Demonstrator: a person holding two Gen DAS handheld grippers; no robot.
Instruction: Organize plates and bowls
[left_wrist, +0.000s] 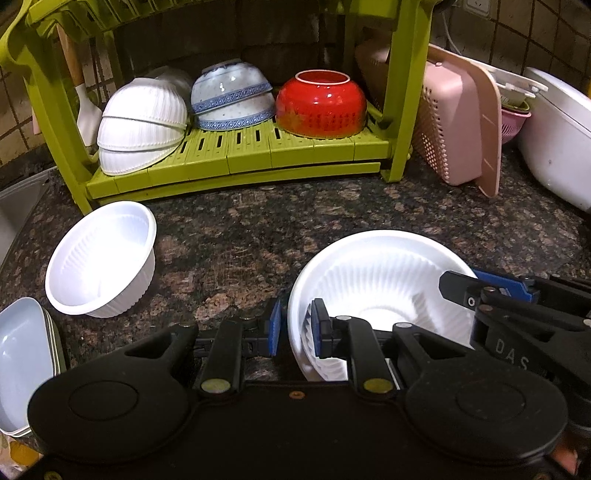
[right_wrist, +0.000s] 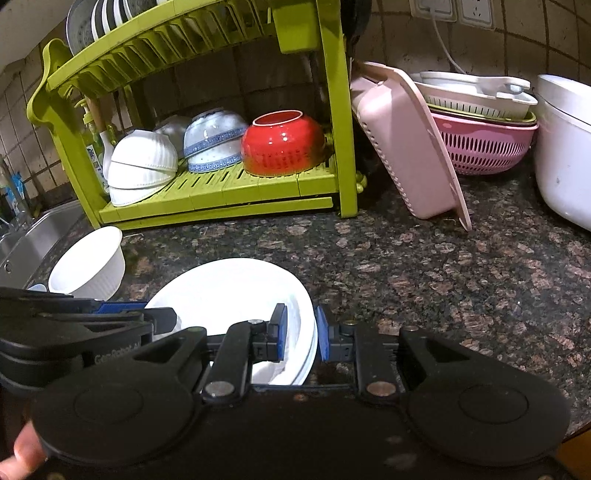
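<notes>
Speckled granite counter (right_wrist: 424, 280), tiled wall (right_wrist: 524, 44) behind

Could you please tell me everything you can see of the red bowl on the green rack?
The red bowl is glossy, ceramic-looking, and sits upside down on the lower slatted shelf of the green rack, foot ring up with a pale rim around it. A faint darker pattern bands its lower wall. It is rightmost in the row, next to the stacked blue-patterned bowls; whether they touch is unclear. Neither tool is near it.
</notes>
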